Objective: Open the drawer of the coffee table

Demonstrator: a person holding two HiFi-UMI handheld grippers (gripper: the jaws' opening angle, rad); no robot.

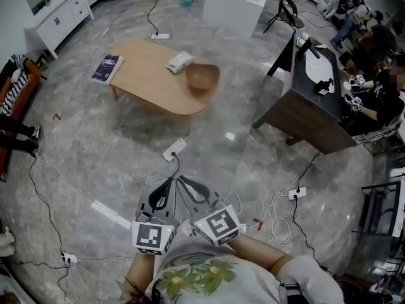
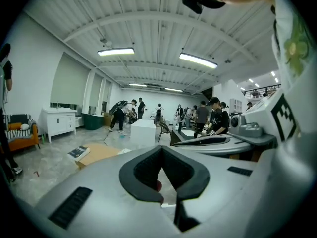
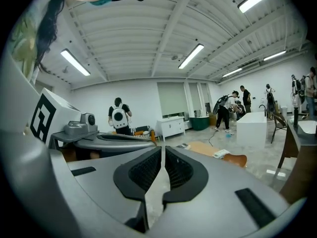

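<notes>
The light wooden coffee table [image 1: 149,84] stands far ahead on the marble floor, carrying a dark book [image 1: 107,68], a pale packet [image 1: 180,61] and a wooden bowl [image 1: 202,76]. No drawer front shows from here. My left gripper [image 1: 168,183] and right gripper [image 1: 183,182] are held close together low in the head view, well short of the table, tips nearly touching each other. Both are shut with nothing between the jaws. The left gripper view shows its closed jaws [image 2: 161,148] and the table [image 2: 101,153] beyond. In the right gripper view the closed jaws [image 3: 163,148] point toward the table [image 3: 205,148].
A white power strip [image 1: 174,149] and its cable lie on the floor between me and the table. A dark desk [image 1: 310,109] stands at the right with seated people behind it. A white cabinet [image 1: 60,18] is far left, a white block [image 1: 234,5] at the back.
</notes>
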